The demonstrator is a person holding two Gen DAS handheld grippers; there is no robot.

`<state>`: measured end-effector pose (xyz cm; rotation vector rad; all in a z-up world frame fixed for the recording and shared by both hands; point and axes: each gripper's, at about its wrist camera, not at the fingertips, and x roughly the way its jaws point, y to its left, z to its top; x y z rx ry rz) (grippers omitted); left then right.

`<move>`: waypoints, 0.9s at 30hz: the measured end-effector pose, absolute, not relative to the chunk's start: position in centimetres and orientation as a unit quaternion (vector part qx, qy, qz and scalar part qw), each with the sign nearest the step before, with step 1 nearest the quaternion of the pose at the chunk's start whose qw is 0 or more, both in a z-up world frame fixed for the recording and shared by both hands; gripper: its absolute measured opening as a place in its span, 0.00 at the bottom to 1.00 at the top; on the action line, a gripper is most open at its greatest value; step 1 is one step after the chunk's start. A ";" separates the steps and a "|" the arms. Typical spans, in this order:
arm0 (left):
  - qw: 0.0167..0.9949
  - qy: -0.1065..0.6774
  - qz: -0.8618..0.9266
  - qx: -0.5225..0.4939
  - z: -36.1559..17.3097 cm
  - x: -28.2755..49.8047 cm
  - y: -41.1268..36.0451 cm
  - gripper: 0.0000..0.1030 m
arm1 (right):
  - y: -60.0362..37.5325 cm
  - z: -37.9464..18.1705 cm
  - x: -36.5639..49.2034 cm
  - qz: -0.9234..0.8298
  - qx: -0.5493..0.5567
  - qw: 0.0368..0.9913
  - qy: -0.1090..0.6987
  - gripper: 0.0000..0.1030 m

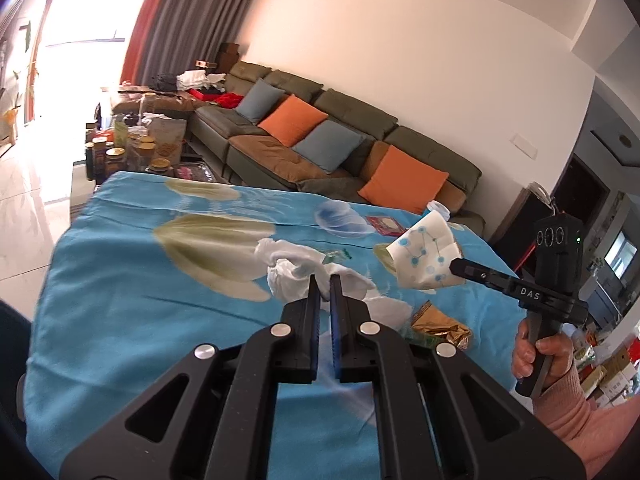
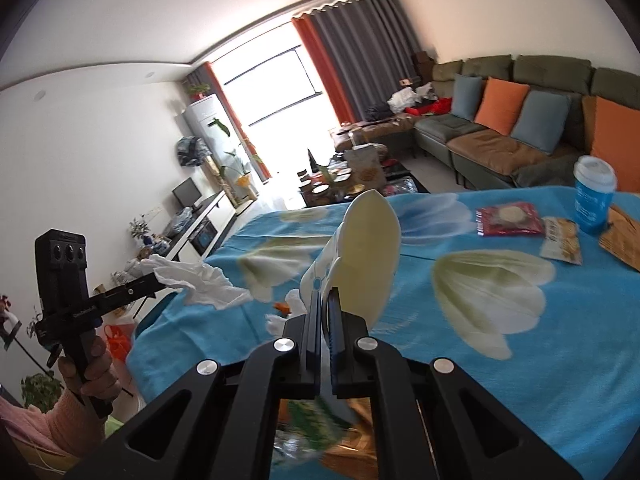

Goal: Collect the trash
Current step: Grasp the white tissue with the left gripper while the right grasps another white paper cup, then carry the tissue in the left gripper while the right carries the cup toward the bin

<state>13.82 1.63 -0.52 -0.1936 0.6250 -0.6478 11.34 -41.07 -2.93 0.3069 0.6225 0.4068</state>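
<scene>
Left wrist view: the left hand-held gripper (image 1: 325,285) pinches a crumpled white tissue (image 1: 294,266) above the blue floral tabletop (image 1: 120,312); a thin hold could let it slip. Right wrist view: the right hand-held gripper (image 2: 327,300) pinches a flattened white paper cup with blue dots (image 2: 366,256), long axis upward and away, clear of the tabletop; a loose grip may drop it.

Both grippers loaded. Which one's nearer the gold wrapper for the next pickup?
Right, probably. The gold wrapper lies below the right gripper, which holds a paper cup. It must drop that first.
</scene>
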 end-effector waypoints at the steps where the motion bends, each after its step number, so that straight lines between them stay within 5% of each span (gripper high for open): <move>1: 0.898 0.300 -0.308 -0.094 -0.4 13.5 2.0 0.05 | -40.6 -2.8 11.4 0.202 0.147 0.920 0.303 0.02; 27: 0.936 0.265 -0.183 -0.139 1.8 5.5 17.0 0.05 | -24.4 -3.4 14.7 0.360 0.114 0.862 0.338 0.02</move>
